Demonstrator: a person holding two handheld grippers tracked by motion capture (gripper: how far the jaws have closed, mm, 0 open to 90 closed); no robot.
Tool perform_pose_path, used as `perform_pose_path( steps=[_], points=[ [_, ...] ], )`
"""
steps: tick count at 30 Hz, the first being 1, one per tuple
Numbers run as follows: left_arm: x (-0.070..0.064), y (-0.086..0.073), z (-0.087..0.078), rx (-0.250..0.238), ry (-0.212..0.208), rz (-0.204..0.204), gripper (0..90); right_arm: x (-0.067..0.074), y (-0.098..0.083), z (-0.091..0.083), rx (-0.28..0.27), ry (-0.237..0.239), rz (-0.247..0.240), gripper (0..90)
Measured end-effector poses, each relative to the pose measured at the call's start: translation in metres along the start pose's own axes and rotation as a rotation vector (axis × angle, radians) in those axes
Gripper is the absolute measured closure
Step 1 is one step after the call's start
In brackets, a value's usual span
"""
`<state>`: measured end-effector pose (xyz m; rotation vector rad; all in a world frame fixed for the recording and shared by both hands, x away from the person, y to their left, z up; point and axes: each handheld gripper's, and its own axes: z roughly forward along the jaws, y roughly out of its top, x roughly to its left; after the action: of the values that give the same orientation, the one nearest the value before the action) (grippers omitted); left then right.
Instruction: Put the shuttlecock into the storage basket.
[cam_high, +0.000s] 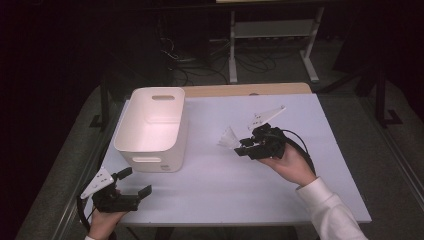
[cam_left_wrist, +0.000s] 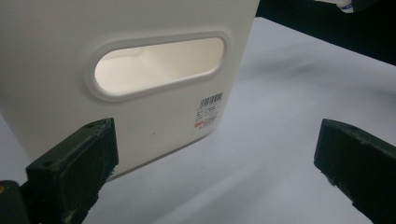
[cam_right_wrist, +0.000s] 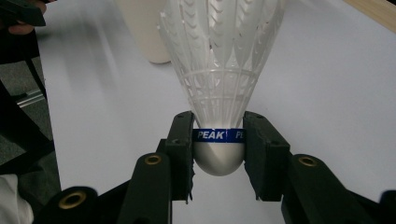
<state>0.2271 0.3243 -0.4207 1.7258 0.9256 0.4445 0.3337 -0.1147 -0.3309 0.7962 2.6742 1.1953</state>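
A white shuttlecock (cam_right_wrist: 219, 70) with a blue band marked PEAK is pinched by its round cork between the jaws of my right gripper (cam_right_wrist: 218, 142). In the high view the right gripper (cam_high: 243, 146) holds the shuttlecock (cam_high: 228, 138) above the middle of the table, skirt pointing left toward the white bin (cam_high: 150, 127). My left gripper (cam_high: 136, 182) rests near the table's front left corner, jaws wide apart and nothing between them. In the left gripper view the left gripper (cam_left_wrist: 217, 165) faces the bin's near wall (cam_left_wrist: 140, 70) with its handle slot.
The white-topped table (cam_high: 300, 190) has a wooden strip (cam_high: 245, 90) along its far edge. Beyond it stand a metal frame (cam_high: 272, 45) and cables on a dark floor. The bin's near wall carries a small barcode label (cam_left_wrist: 209, 111).
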Motion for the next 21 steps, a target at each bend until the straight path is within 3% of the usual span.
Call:
perform_pose_path(
  steps=[21],
  points=[
    [0.000,0.000,0.000,0.001,-0.006,0.003,0.0,0.004,0.026,0.006,-0.014,0.006,-0.046,63.0]
  ],
)
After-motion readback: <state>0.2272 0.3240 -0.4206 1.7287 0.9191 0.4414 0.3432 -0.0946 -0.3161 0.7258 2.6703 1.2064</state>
